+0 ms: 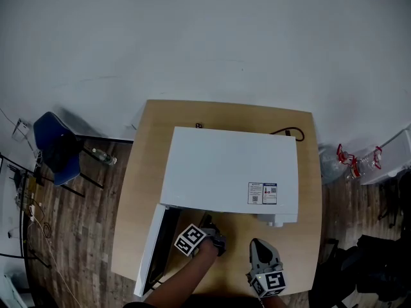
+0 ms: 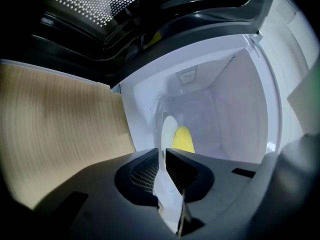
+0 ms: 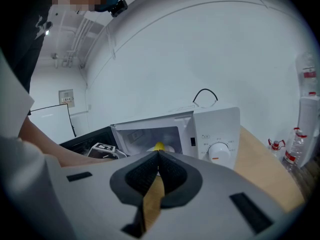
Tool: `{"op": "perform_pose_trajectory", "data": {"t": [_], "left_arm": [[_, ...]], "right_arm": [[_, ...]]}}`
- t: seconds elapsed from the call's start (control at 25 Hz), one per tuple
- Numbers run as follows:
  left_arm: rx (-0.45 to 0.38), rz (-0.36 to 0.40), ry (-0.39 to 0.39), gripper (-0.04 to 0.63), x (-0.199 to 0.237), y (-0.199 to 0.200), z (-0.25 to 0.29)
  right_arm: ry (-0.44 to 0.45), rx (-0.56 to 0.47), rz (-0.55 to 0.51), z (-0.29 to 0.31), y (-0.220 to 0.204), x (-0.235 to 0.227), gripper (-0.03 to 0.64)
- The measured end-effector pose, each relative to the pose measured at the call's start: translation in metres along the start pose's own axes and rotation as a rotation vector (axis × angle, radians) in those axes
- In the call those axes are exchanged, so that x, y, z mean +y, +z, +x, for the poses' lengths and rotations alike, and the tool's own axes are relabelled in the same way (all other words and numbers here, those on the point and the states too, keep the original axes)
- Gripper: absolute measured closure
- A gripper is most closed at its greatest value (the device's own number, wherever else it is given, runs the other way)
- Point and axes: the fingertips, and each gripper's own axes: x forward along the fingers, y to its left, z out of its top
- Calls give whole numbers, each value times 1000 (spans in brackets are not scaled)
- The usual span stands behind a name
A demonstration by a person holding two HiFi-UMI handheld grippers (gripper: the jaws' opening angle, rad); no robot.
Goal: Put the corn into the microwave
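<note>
Corn (image 2: 184,140), judged light, stiff, apt to roll, rides a plate (image 2: 168,127) at 12 o'clock whose rim left tool (image 2: 164,152) clamps; right tool (image 3: 158,154) clenched, empty

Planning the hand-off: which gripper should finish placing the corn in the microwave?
Likely left: the left gripper is shut on the plate carrying the corn, inside the microwave; the right gripper is shut, empty, outside.
</note>
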Motion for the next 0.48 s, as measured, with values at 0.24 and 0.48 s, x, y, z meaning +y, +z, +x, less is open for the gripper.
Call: {"op": "perform_pose_trajectory", "data": {"t": [0.24, 0.48], "left_arm": [[92, 23, 17, 565, 3, -19, -4], [129, 44, 37, 575, 2, -23, 5]], "right_arm": [[-17, 2, 10, -9, -7, 1, 557], [-23, 1, 8, -17, -8, 4, 557]]}}
